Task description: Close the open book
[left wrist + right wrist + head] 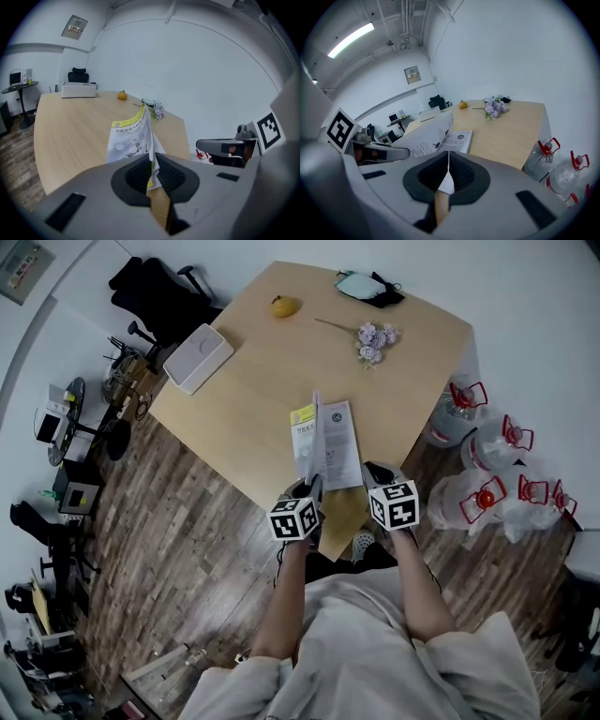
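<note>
A pale wooden table (253, 399) stands on a floor of dark, worn planks (178, 559), with a plain white wall (187, 70) behind its far edge. A black office chair (155, 292) sits past the table's far left corner, and a small round black stand (70, 418) with devices is to the table's left. Clear water jugs (487, 442) with red handles crowd the floor right of the table. High above the table, a long strip light (350, 40) glows on the ceiling.

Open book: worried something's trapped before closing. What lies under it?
The white-and-yellow paperback book lies on the light wooden table; bare wood shows beside its lifted left half. What lies beneath the flat right pages is hidden.
</note>
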